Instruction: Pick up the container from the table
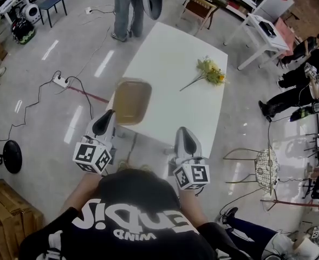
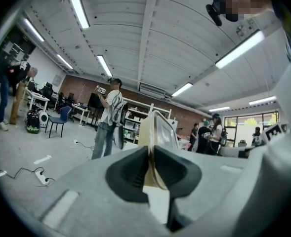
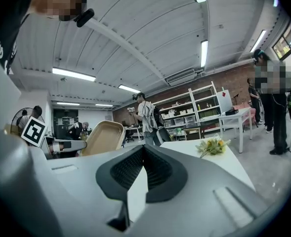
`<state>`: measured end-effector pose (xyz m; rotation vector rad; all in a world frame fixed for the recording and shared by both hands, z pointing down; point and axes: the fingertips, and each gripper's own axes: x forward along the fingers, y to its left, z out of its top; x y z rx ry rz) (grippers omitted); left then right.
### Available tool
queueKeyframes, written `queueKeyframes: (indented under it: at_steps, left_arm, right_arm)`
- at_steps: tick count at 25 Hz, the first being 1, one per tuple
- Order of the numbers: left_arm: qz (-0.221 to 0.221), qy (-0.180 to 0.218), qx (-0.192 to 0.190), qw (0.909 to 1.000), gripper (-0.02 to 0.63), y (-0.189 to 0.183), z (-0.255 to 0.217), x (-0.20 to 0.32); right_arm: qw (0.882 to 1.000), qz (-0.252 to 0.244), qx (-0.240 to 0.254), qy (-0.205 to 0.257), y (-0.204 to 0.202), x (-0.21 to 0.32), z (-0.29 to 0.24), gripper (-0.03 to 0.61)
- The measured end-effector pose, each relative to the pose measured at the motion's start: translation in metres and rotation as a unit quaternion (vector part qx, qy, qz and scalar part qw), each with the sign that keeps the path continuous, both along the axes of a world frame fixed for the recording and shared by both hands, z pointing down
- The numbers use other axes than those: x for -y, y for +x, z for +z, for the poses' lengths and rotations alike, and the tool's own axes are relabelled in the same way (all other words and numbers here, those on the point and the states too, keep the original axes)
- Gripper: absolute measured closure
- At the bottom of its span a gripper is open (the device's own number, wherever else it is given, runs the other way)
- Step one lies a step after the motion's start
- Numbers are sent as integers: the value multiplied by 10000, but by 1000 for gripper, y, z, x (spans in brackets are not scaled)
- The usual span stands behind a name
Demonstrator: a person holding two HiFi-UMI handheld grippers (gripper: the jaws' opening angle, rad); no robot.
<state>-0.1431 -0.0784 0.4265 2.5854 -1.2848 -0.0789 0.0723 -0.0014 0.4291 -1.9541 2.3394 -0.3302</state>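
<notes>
The container (image 1: 132, 101) is a shallow tan tray with rounded corners. My left gripper (image 1: 109, 116) is shut on its near rim and holds it over the near left edge of the white table (image 1: 170, 58). In the left gripper view the tray (image 2: 155, 127) stands edge-on, pinched between the jaws of that gripper (image 2: 152, 151). My right gripper (image 1: 184, 130) hovers at the table's near edge, shut with nothing in it. The right gripper view shows its closed jaws (image 3: 144, 149), with the tray (image 3: 102, 138) raised and tilted to the left of them.
A bunch of yellow flowers (image 1: 210, 72) lies on the table's right side. A person (image 1: 128, 10) stands at the far end. A power strip with cables (image 1: 60, 81) lies on the floor at left, and a wire stool (image 1: 266, 169) stands at right.
</notes>
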Motion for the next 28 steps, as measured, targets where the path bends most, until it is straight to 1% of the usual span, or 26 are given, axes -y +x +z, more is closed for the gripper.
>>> queueKeyframes:
  at_steps: [9,15,28]
  left_arm:
    - [-173,-28,86,9998,577,8,10,-3]
    - [-306,-75,56,9995,577,8,12,-3]
    - [-397,-101,-22,9992,577,0,10,-6]
  right_arm:
    - [10000,-72,61,-23,11,2,9,580]
    - [9998,-170,32,-21,15,5,11,580]
    - [9994,-352,15,-4,3,7,6,580]
